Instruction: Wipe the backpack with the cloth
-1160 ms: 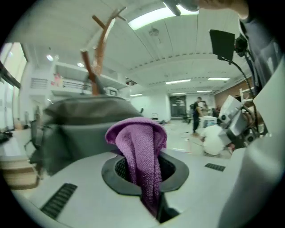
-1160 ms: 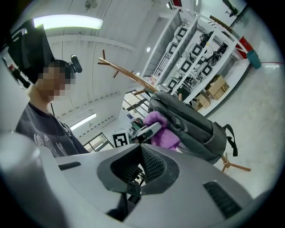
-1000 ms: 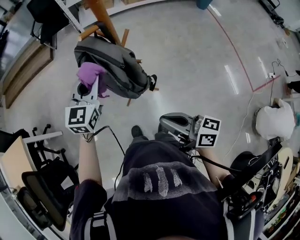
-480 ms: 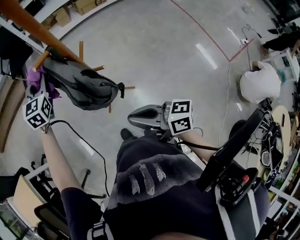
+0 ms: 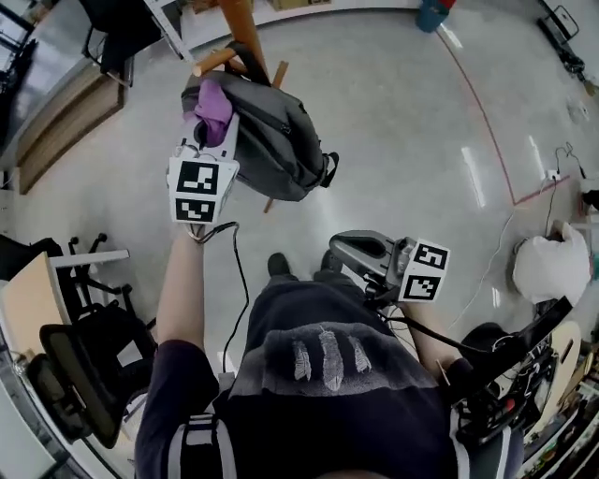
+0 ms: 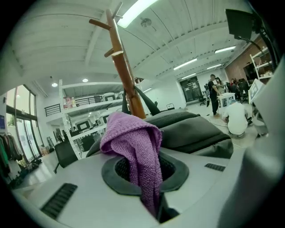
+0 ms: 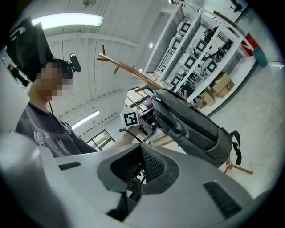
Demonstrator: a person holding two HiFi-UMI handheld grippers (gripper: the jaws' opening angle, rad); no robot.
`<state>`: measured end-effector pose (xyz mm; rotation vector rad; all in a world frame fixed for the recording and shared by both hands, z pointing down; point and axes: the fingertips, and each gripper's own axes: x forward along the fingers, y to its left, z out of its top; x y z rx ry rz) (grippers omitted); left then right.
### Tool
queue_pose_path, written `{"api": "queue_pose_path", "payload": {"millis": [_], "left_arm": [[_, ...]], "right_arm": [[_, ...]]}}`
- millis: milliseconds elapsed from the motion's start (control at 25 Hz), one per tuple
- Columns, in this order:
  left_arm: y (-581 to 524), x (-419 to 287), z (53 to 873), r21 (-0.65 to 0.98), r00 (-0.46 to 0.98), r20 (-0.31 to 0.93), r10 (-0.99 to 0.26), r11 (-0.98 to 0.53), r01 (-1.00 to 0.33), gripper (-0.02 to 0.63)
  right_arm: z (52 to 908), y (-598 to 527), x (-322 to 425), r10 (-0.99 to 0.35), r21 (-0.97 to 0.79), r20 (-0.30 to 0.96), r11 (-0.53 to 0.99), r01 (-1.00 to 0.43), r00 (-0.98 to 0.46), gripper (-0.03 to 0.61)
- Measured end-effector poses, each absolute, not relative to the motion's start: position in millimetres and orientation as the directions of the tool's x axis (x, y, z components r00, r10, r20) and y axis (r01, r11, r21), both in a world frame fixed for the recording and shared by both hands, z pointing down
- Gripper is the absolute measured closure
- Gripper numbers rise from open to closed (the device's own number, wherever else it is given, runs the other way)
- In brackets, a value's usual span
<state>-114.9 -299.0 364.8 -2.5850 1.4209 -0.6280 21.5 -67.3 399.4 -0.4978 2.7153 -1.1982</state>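
Observation:
A grey backpack hangs on a wooden coat rack. My left gripper is shut on a purple cloth and holds it against the backpack's upper left part, near the rack's pole. In the left gripper view the cloth rises out of the left gripper and folds over, with the backpack right behind it. My right gripper hangs low by my body, away from the backpack; its jaws stand together with nothing in them. The right gripper view has the backpack side on.
Office chairs and a desk edge stand at my left. A white bag and equipment sit at the right. A red line crosses the floor, and a cable trails from my left hand.
My head view has swung about. The left gripper keeps the cloth on the backpack and now sits higher on it, nearer the rack's pole. The right gripper stays low.

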Motion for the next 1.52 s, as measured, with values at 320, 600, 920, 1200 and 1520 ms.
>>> {"api": "queue_pose_path", "payload": {"millis": [320,600,920,1200,1520], "left_arm": [[-258.3,-76.0,360.5,-0.324,0.547,0.307,-0.779,-0.626,-0.709,0.565],[-232.7,-31.6,356.8,-0.428,0.562,0.328,-0.759,-0.65,-0.628,0.566],[-202.3,9.3,339.5,-0.645,0.523,0.387,-0.76,-0.628,-0.435,0.565],[-221.7,16.2,378.2,-0.753,0.366,0.479,-0.798,-0.588,-0.295,0.565],[-198.5,16.4,433.6,-0.821,0.256,0.466,-0.847,-0.522,-0.234,0.565]], "right_arm": [[402.5,-72.7,12.5,-0.296,-0.737,0.018,0.642,-0.213,-0.955,0.575],[404.9,-75.1,9.2,-0.274,-0.74,0.012,0.644,-0.193,-0.962,0.575],[405.2,-79.3,24.2,-0.288,-0.746,0.003,0.637,-0.194,-0.958,0.575],[407.3,-82.5,37.0,-0.284,-0.75,-0.008,0.636,-0.182,-0.959,0.575],[411.7,-82.1,66.8,-0.3,-0.763,-0.016,0.62,-0.182,-0.954,0.575]]}}
